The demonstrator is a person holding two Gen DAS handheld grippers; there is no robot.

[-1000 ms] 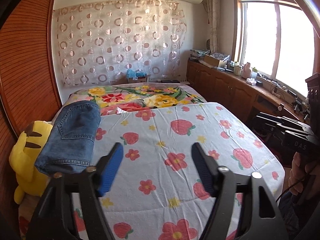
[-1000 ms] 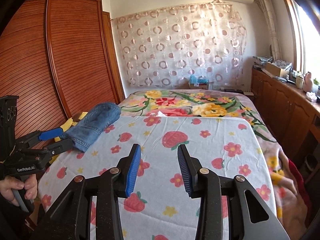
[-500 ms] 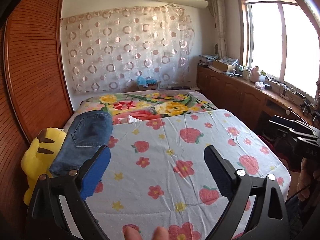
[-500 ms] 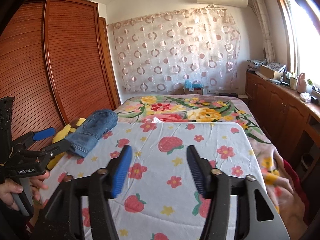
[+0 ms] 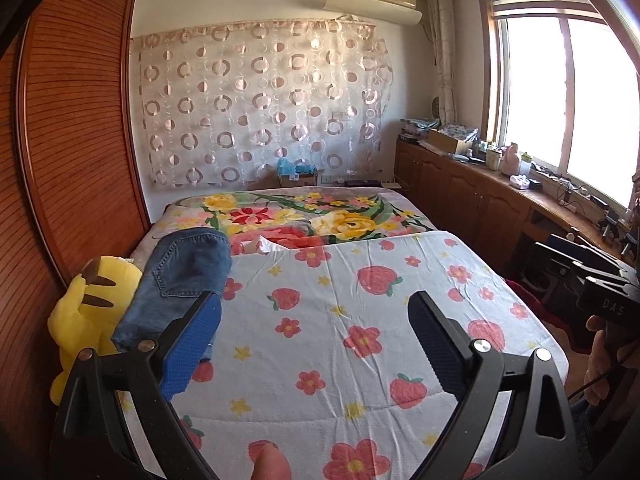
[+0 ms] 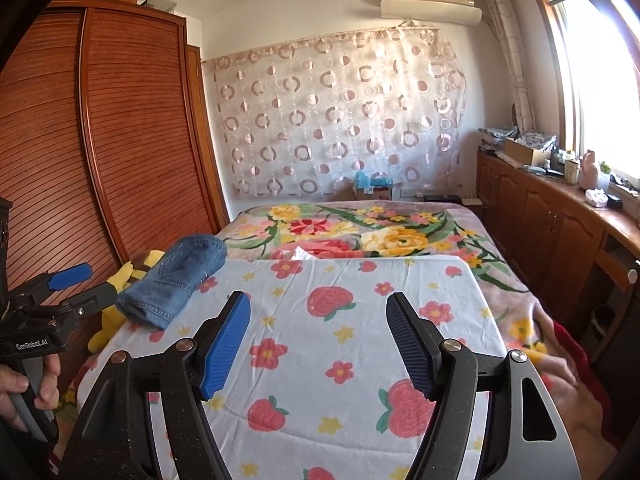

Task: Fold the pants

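Folded blue denim pants (image 5: 182, 280) lie at left edge of strawberry-print white bedsheet (image 5: 360, 344), touching yellow plush toy (image 5: 90, 312). Left gripper (image 5: 314, 330) jaws spread wide, empty. Right gripper (image 6: 318, 338) likewise, above sheet.

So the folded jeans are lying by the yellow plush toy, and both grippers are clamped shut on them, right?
Not quite. The jeans do lie by the plush toy, but both wrist views show the left gripper and right gripper open and empty.
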